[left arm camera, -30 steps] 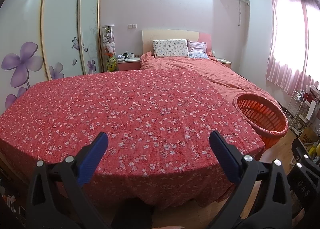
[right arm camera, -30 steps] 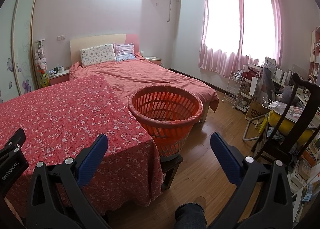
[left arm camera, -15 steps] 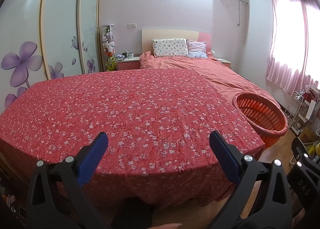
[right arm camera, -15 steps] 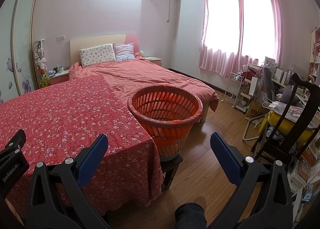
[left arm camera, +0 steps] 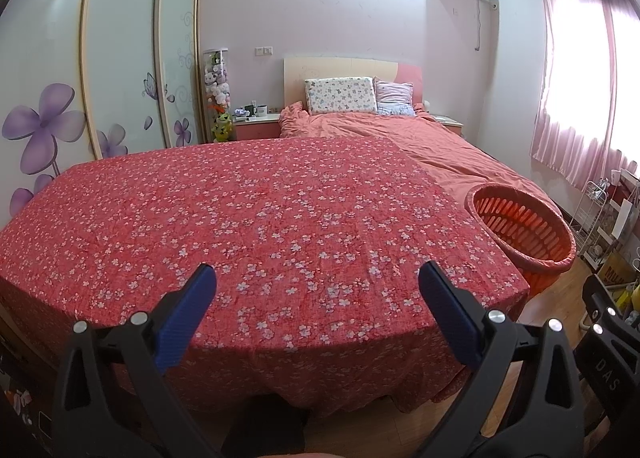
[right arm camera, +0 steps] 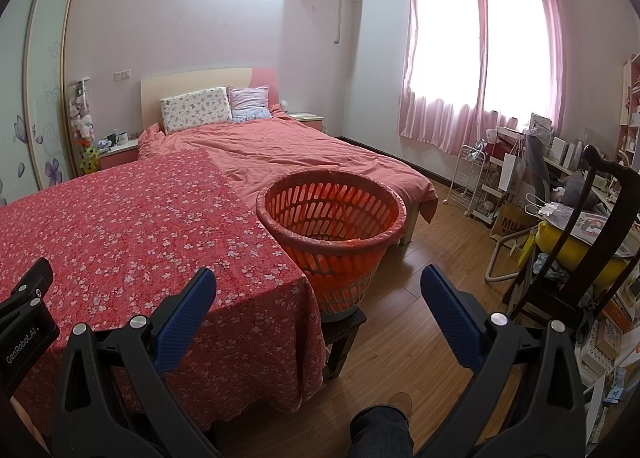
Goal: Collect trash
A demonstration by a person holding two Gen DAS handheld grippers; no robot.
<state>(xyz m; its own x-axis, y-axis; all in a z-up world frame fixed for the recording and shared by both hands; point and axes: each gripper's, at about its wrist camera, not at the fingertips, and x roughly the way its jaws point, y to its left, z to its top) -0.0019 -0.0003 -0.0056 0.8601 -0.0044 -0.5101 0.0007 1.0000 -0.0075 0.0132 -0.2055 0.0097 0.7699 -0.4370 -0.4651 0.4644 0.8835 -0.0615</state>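
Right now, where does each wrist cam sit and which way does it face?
Left wrist: on the left gripper, facing across the floral-covered table toward the bed; its open blue fingers show, with the right gripper's edge at far right.
Right wrist: on the right gripper, facing the orange basket and window; open fingers, the person's leg.
Shared: table, basket, bed.

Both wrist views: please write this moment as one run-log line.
left tongs: open, empty | right tongs: open, empty | basket: on stool beside table | tablecloth: no trash visible
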